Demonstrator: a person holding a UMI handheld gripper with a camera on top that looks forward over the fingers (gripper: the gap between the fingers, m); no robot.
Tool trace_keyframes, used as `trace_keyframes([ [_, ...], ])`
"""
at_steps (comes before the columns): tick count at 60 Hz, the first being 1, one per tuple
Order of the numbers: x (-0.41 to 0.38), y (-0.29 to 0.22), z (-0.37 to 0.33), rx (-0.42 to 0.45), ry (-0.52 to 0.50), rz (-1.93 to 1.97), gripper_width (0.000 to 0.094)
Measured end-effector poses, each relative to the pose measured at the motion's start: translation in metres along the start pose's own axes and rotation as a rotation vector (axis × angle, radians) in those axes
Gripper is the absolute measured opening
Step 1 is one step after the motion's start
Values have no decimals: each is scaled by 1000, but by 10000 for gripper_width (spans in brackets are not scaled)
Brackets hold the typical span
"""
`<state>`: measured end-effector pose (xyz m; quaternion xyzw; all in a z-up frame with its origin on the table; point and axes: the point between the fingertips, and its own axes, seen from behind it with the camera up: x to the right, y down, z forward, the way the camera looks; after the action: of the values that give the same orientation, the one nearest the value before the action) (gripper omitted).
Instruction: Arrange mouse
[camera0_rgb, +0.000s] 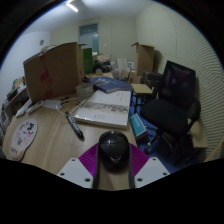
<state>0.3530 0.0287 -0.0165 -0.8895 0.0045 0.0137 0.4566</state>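
A dark grey computer mouse sits between my gripper's two fingers, whose magenta pads press against both its sides. The mouse is held above the near edge of a light wooden desk. A white mouse pad with a printed pattern lies on the desk to the left, beyond the fingers.
A black pen lies on the desk ahead. A stack of papers and magazines lies beyond it. A large cardboard box stands at the back left. A black office chair stands to the right, beside the desk.
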Motion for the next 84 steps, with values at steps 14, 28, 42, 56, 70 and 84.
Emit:
trace_keyframes([
  [14,-13,-97,-81,166,72,73,366],
  [28,-210,-174,-118,280,-54,90,362],
  [42,-369,-58,-43,67,-68,-2,373],
  [56,-393,12,-1,-53,7,-51,393],
  [70,-389,17,-5,-187,-6,-39,717],
  [84,-372,-25,-110,-117,-55,-39,852],
])
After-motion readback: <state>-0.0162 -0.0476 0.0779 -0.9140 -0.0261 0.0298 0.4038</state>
